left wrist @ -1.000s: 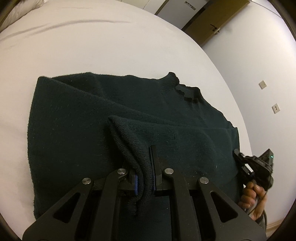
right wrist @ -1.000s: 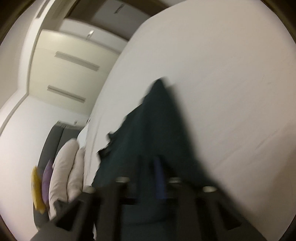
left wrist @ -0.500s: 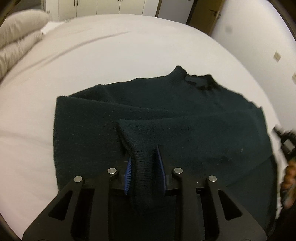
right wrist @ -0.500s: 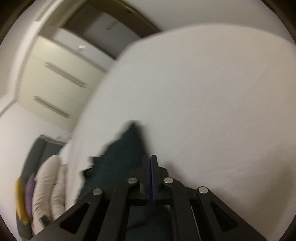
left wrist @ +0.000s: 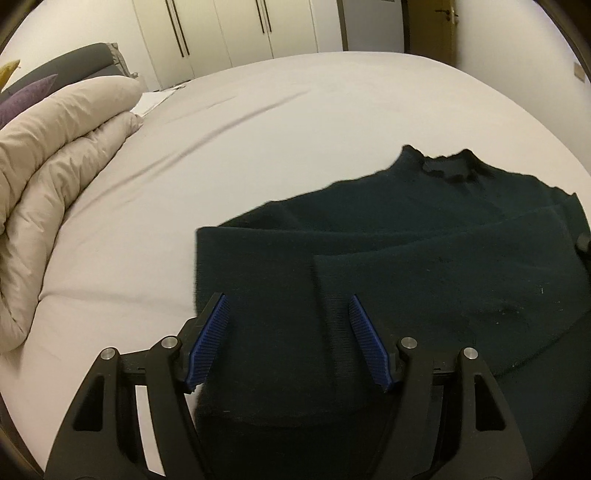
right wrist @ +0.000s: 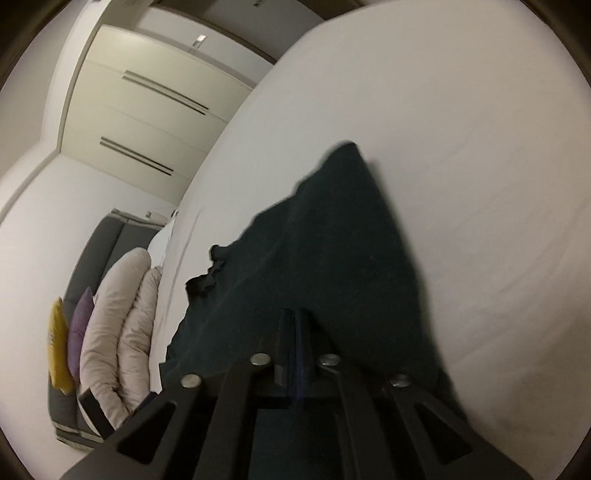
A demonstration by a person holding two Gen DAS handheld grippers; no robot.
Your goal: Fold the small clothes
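A dark green knit sweater point(left wrist: 424, 243) lies partly folded on the white bed point(left wrist: 258, 122), collar at the far right, one sleeve laid across its body. My left gripper point(left wrist: 288, 314) is open just above the sweater's near edge, blue pads apart, holding nothing. In the right wrist view the sweater point(right wrist: 325, 251) stretches away from my right gripper point(right wrist: 295, 325), whose jaws are closed together; the view is blurred and I cannot tell if cloth is pinched between them.
A beige folded duvet point(left wrist: 55, 155) lies at the left of the bed, with purple and yellow cushions point(right wrist: 70, 343) and a grey headboard behind. White wardrobes point(left wrist: 240, 29) and a wooden door point(left wrist: 432, 26) stand beyond the bed.
My left gripper has opened and let go of the sleeve fold, which now lies flat on the sweater. The left view has swung to the left. The right gripper stays closed.
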